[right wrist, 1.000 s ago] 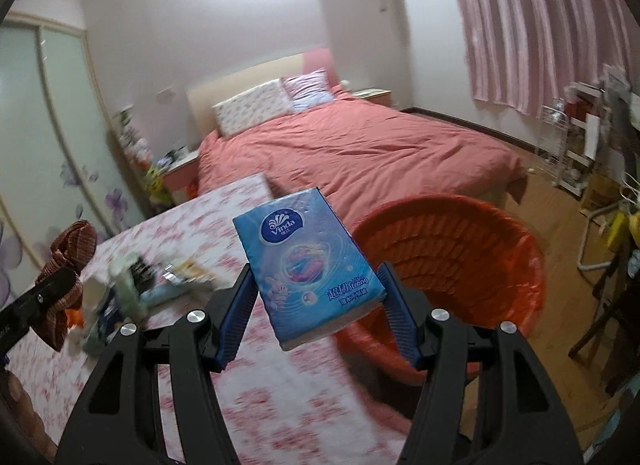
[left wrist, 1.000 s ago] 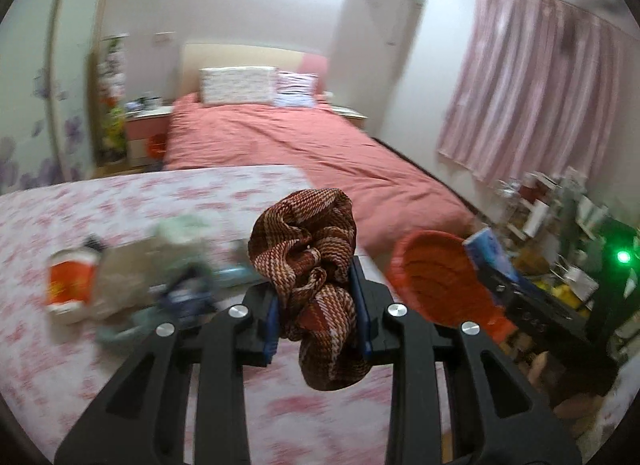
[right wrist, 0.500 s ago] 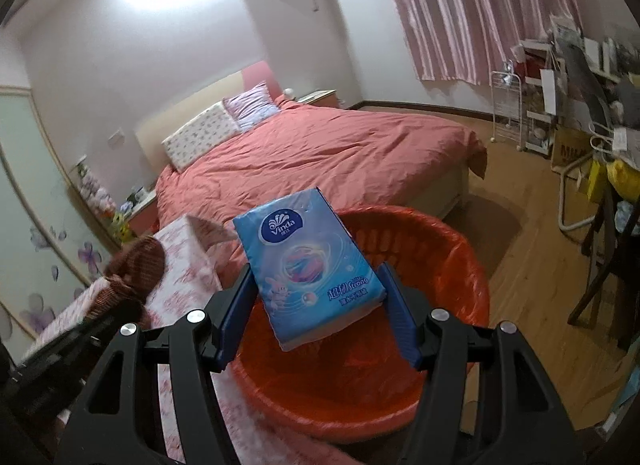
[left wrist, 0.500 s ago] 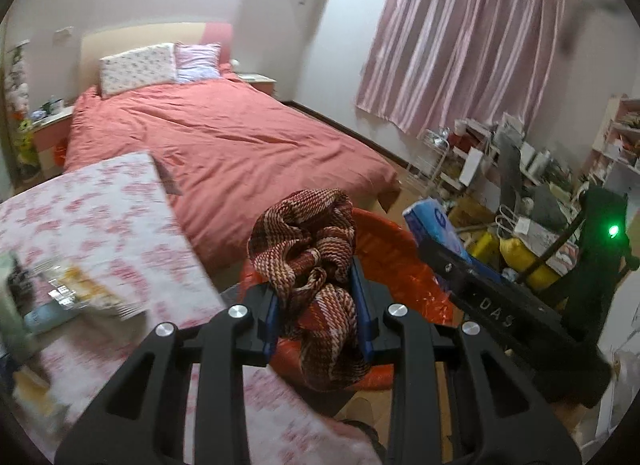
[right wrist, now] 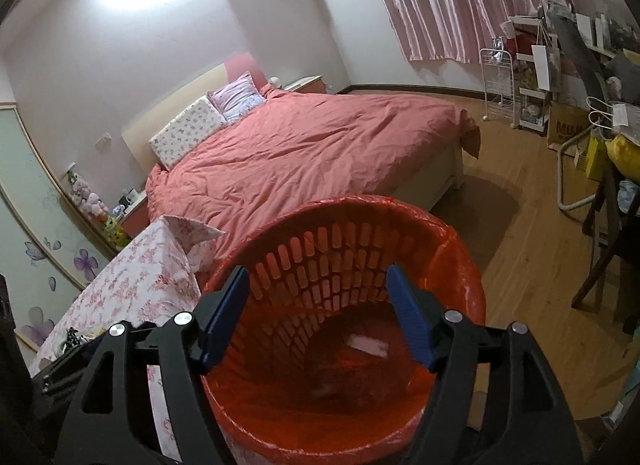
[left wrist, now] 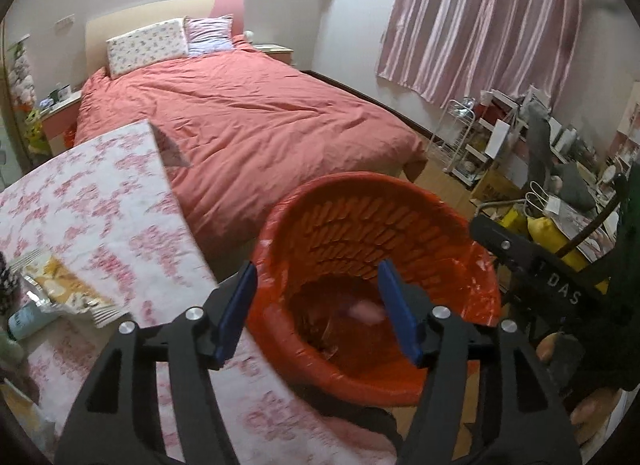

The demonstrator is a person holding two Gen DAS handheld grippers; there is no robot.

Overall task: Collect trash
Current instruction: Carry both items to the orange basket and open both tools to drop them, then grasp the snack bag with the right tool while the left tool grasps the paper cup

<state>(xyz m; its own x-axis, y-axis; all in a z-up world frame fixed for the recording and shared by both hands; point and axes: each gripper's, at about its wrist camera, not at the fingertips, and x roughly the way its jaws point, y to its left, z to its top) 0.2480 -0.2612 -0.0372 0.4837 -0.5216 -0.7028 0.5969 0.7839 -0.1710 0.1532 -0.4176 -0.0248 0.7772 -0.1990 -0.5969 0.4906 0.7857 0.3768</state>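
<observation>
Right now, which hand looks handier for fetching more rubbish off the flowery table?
Probably the left. Its open fingers see a wrapper lying on the table close by, while the right gripper faces into the orange basket.

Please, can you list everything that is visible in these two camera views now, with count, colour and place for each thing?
Trash basket: one, orange, lined with a bag, on the floor beside the table, under both grippers.
Items in basket: blurred, count unclear, at the bottom.
Table: one, white cloth with pink flowers, left of the basket.
Snack wrapper: one, silver and yellow, on the table's left part.
Bottle: one, pale, at the table's left edge.
Bed: one, salmon-red cover, behind the basket.
Pillows: two, floral and striped, at the headboard.
Curtain: pink, far wall.
Shelf clutter: many, mixed, right side.
Left gripper: black, blue pads, open, empty.
Right gripper: same, open, empty.
</observation>
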